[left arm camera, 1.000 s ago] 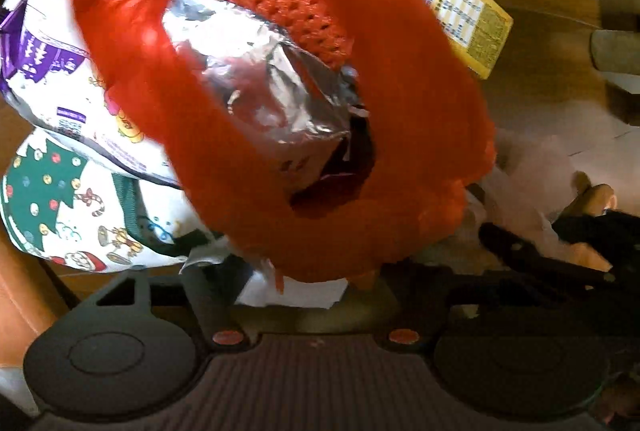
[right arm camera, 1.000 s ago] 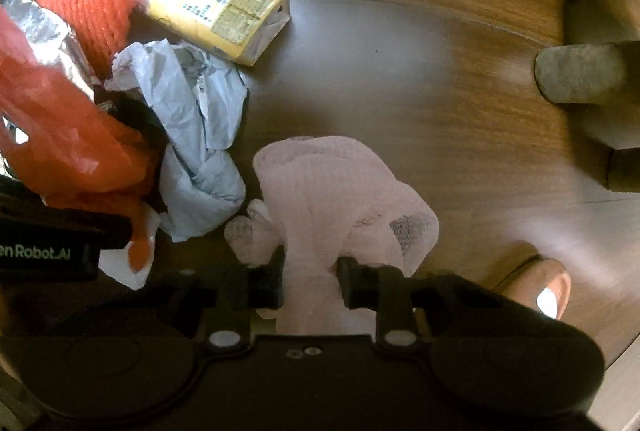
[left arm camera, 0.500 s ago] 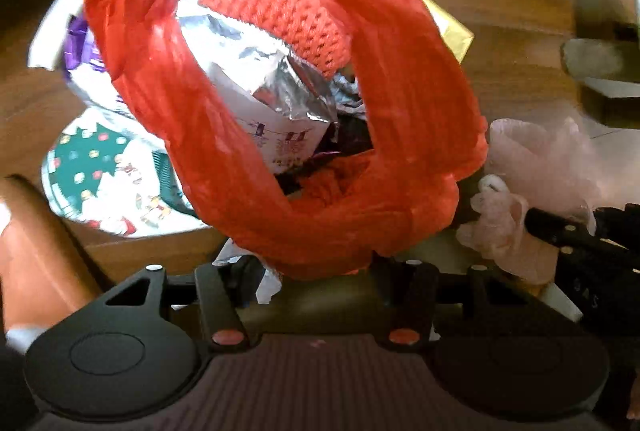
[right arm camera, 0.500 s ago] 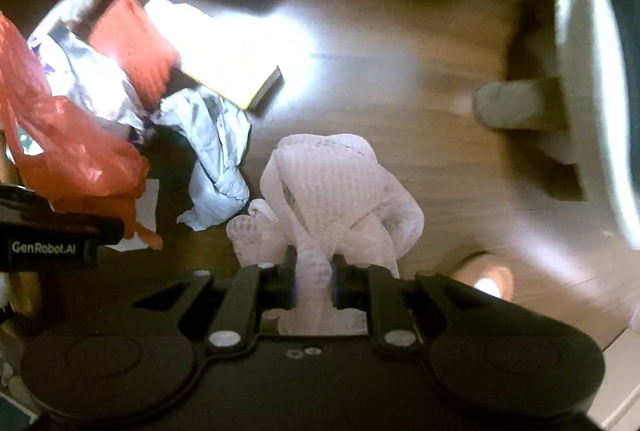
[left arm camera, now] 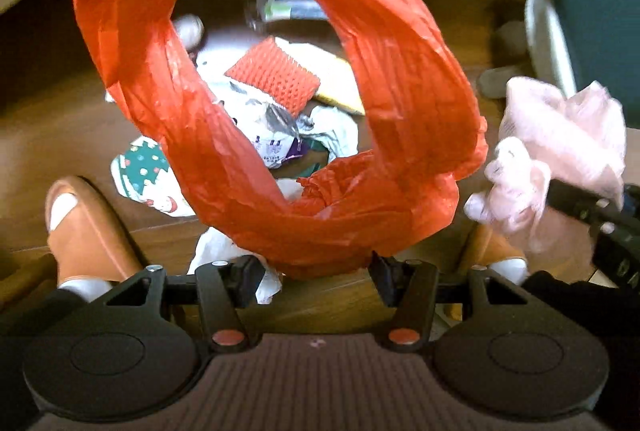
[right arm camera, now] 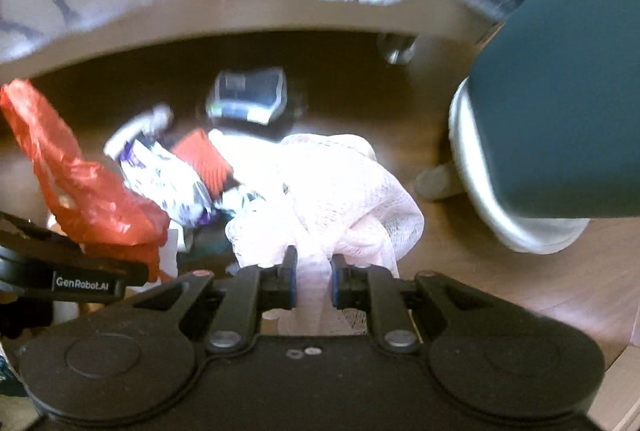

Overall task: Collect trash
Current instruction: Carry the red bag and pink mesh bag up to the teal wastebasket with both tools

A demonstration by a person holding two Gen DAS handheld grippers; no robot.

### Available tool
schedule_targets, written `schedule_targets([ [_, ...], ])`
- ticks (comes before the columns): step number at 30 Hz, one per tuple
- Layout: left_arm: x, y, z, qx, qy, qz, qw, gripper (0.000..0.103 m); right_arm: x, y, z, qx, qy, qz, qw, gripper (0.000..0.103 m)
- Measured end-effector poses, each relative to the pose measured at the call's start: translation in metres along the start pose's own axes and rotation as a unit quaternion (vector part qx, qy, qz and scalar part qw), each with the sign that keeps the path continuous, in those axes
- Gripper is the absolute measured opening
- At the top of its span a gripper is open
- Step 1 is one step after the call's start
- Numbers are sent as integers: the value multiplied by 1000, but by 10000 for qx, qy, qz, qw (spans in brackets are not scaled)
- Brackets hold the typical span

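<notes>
dark wood flooring (left arm camera: 60, 127) fills both views; a pale furniture edge (right arm camera: 240, 7) and quilted fabric above it are smeared by motion blur in the right wrist view.

nearest, the left gripper (left arm camera: 314, 273) has its fingers set wide apart, with the bunched bottom of a red plastic bag (left arm camera: 400, 79) sitting between them. whether the fingertips actually pinch the plastic cannot be told, since the bag's bulk covers the contact. the bag hangs as an open ring, hiding much of the litter behind it.

the right gripper (right arm camera: 314, 283) has its blue-padded fingers drawn narrow, clamped on a neck of pink mesh netting (right arm camera: 344, 199); the netting balloons beyond the tips and blocks the floor past it. in the left wrist view the same netting (left arm camera: 560, 147) sits just right of the bag, apart from it.

two tan slippers (left arm camera: 84, 231) stand on the floor close by, one partly cut off by the right gripper.

farther out lies the trash pile: a christmas-print wrapper (left arm camera: 148, 171), a foil snack bag with purple print (left arm camera: 276, 135), a red knitted foam sleeve (left arm camera: 276, 75) and a yellow carton (left arm camera: 340, 95) mostly masked by the bag. a clear plastic tray (right arm camera: 248, 99) lies beyond, blurred. a teal chair seat (right arm camera: 560, 103) is cut off at the right.
</notes>
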State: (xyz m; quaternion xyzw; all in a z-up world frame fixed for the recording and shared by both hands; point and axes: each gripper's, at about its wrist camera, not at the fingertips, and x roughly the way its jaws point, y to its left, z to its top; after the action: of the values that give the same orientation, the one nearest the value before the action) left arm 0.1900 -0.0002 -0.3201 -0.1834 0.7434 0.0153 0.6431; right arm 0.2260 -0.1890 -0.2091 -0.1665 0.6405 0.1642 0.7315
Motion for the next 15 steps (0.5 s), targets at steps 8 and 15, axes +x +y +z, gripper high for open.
schedule_targets([
  [8,-45,9,-21,-78,-568,-33,9983,55,-69,-27,-13,280,-864,285,9955,15],
  [15,-129,5,-16,-59,-1194,-441,9919,55,-147,-58,-21,239,-1859,475,9811,14],
])
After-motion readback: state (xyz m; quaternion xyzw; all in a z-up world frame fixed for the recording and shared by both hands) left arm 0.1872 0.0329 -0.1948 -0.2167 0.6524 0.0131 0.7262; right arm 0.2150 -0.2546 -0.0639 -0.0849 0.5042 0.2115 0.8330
